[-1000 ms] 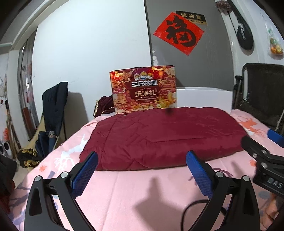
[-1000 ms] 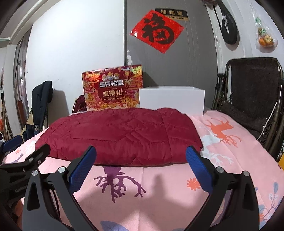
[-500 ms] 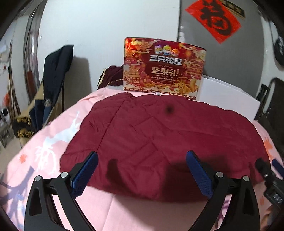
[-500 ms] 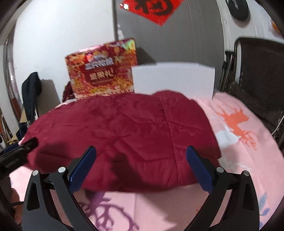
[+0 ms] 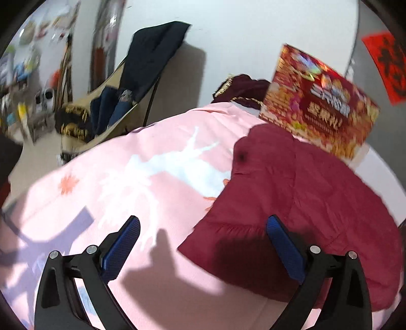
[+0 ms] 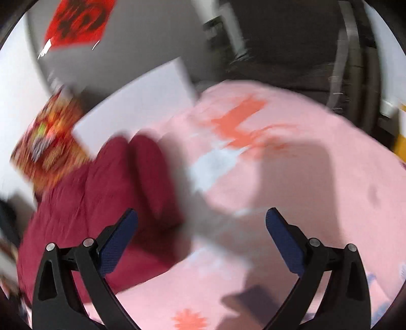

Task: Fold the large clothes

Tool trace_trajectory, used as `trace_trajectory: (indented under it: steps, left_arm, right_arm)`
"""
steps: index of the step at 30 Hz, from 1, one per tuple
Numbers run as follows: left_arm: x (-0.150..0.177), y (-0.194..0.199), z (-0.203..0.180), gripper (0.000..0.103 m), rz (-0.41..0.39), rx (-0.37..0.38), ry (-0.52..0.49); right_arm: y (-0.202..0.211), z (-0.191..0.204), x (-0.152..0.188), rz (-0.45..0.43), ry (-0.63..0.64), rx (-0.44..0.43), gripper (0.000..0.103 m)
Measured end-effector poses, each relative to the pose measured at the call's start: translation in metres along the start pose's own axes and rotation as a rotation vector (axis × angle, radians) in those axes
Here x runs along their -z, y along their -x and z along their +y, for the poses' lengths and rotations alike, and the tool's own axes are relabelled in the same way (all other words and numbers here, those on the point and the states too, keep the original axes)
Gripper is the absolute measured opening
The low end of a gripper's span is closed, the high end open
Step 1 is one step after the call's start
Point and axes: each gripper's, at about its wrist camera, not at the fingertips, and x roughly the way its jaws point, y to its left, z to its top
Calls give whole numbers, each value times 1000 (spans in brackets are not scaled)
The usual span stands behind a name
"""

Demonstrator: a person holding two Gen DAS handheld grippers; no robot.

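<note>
A dark red quilted garment point(image 5: 304, 203) lies folded into a thick, puffy block on a pink bedsheet point(image 5: 152, 177). Its fabric shows stitched quilting lines and soft wrinkles, and a small dark spot sits near its far left corner. The near left corner is gathered into a ruffled hem. In the left wrist view the garment fills the right half of the picture; in the right wrist view the same garment point(image 6: 101, 203) lies to the left, blurred by motion, with a rounded fold along its right edge.

The left gripper point(image 5: 203, 243) hangs over the garment's left edge, its blue-padded fingers point(image 5: 284, 248) spread wide and holding nothing; one finger is above the red fabric, the other above the bare sheet. The right gripper point(image 6: 201, 241) hangs over the garment's right edge, fingers point(image 6: 116, 243) likewise spread wide and empty.

The sheet carries white and orange deer prints and small orange flowers. Behind the garment stands a red and gold printed box point(image 5: 322, 106), with a white box point(image 6: 132, 109) beside it. A dark jacket point(image 5: 152, 55) hangs over a chair beyond the bed's left side, and a red paper hanging point(image 6: 78, 20) is on the wall.
</note>
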Motion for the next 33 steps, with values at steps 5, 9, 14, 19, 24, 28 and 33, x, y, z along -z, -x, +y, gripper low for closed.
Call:
trace_trajectory:
  steps: [5,9,14,19,24,28,33]
  left_arm:
    - [25,51,-31,100,-130,50,-161]
    - [62,103,-63,100,-252,154,-326]
    - [99,149,-86,100,-393,220,-473]
    - [113,154,-85,100,-331,309,-482]
    - [116,151,-91,100,-324,288,-496]
    - [112,146,-85,100,-316,285,-481]
    - [112,146,-83,100,-312,292,-480]
  right_arm:
    - [56,1,10,-192,6,-57,99]
    - [105,37,45,-273,170,-210,99]
    - [143,82,92,-314,441,-291,98]
    - [155,92,114,-324,512,-294,98]
    - [148,89,112,-280,498,-300,98]
    - [144,86,113,-249,475,-299,99]
    - [146,88,115,-263,495,-319,99]
